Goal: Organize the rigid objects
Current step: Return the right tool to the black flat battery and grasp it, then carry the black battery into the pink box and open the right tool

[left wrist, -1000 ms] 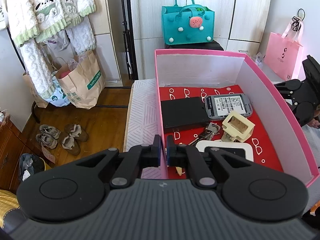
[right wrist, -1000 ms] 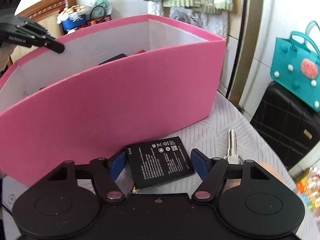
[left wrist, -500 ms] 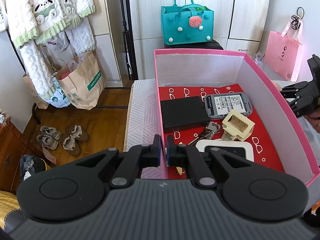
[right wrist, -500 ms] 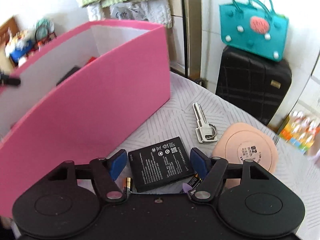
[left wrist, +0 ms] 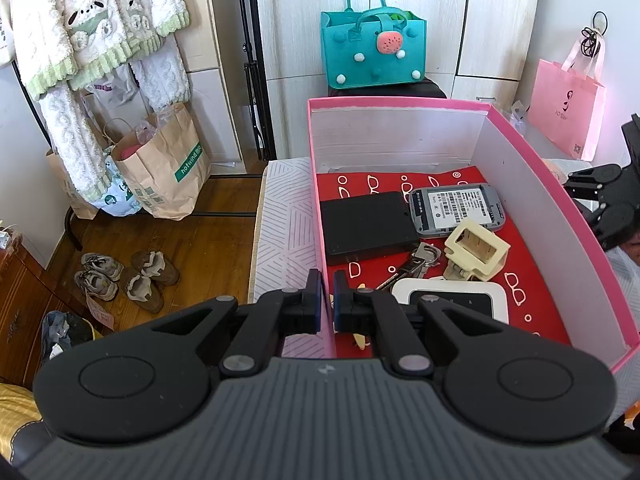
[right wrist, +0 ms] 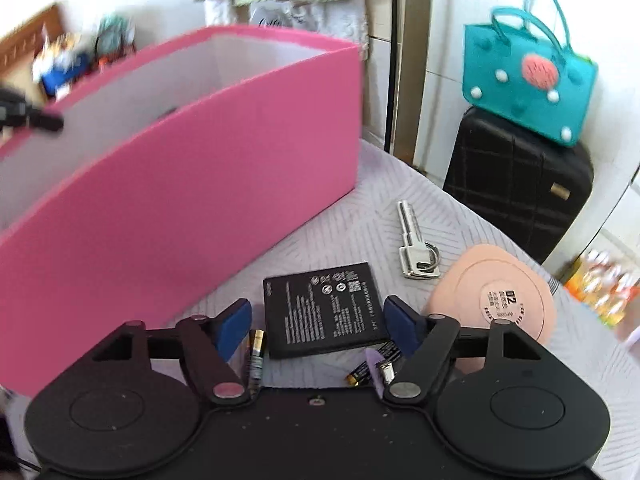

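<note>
**Thin battery, wide jaws, and a box wall held in a pinch**

The right gripper (right wrist: pixel 318 322) hangs with its blue pads spread wide on either side of the flat black battery (right wrist: pixel 324 310), holding nothing. The battery lies on the grey patterned cloth (right wrist: pixel 352 220) just outside the pink box (right wrist: pixel 180 184), with a silver key (right wrist: pixel 414 242) and a round peach case (right wrist: pixel 494 294) near it. Two small cylindrical cells (right wrist: pixel 256 356) lie beside the pads.

The likely trouble is the battery's shape: a thin, smooth, hard slab lying flat gives the pads little edge to bite, so they may slide over it or drag the soft cloth up with it. A closing pad could also knock a round cell and set it rolling.

The left gripper (left wrist: pixel 327 300) has its fingers almost together, astride the near left wall of the box; the wall looks pinched between them, though contact is hard to confirm. That wall appears to be thin card, so a tug might bend it or shift the box.

Inside, on a red printed liner (left wrist: pixel 532 256), lie a matte black slab (left wrist: pixel 366 222), a grey labelled device (left wrist: pixel 456 208), a cream plastic clip (left wrist: pixel 476 250) and keys (left wrist: pixel 416 262).
</note>
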